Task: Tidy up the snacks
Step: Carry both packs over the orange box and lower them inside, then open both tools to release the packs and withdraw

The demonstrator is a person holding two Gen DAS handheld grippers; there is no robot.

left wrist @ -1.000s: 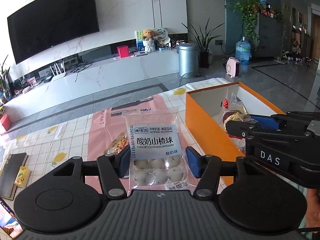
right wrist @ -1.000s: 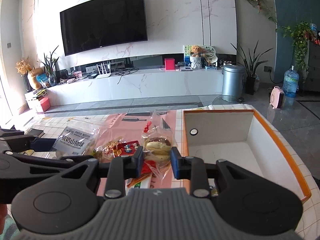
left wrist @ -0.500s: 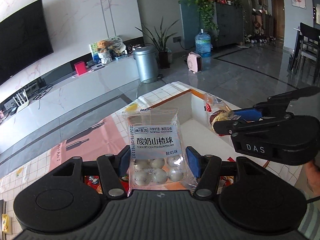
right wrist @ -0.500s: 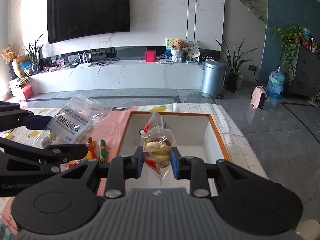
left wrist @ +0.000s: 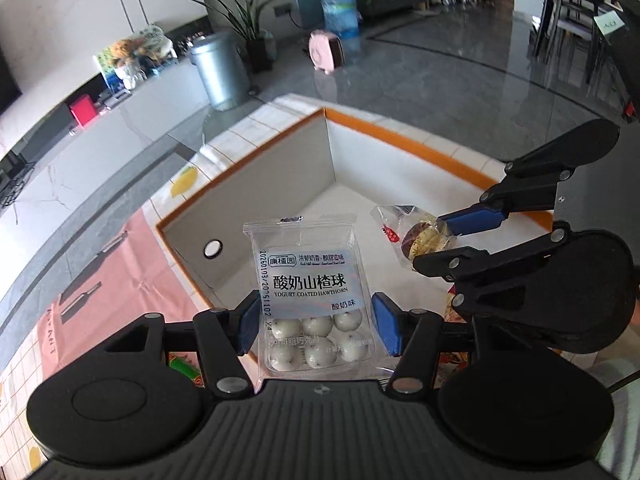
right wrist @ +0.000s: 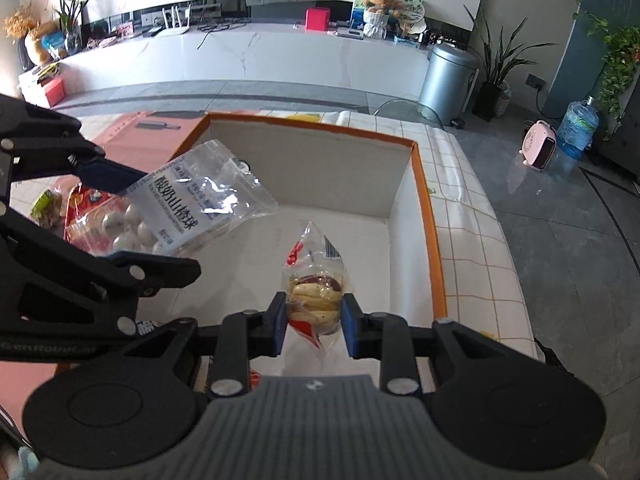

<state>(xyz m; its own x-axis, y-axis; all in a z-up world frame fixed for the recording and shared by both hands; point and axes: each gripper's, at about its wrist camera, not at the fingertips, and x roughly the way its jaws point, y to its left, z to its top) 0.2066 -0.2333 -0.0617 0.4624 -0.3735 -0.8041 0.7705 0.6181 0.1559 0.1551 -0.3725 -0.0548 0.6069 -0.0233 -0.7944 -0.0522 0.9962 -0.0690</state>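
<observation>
My left gripper (left wrist: 316, 328) is shut on a clear bag of yogurt-coated hawthorn balls (left wrist: 308, 292), held upright over the near left corner of an orange-rimmed white box (left wrist: 400, 136). My right gripper (right wrist: 314, 326) is shut on a small clear packet of round biscuits (right wrist: 316, 292), which hangs inside the box (right wrist: 424, 216) above its white floor. In the right wrist view the left gripper (right wrist: 160, 224) and its hawthorn bag (right wrist: 192, 204) sit to the left, over the box's left wall. In the left wrist view the right gripper (left wrist: 440, 240) holds the biscuit packet (left wrist: 420, 236) on the right.
Loose snack packets (right wrist: 76, 208) lie on the table left of the box, on a pink mat (left wrist: 120, 272) over a checked tablecloth (right wrist: 472, 240). The table's right edge runs just past the box. Beyond it are grey floor and a metal bin (right wrist: 448, 80).
Both grippers have swung right and tipped downward, from over the pink mat to over the box. Each still grips its own packet.
</observation>
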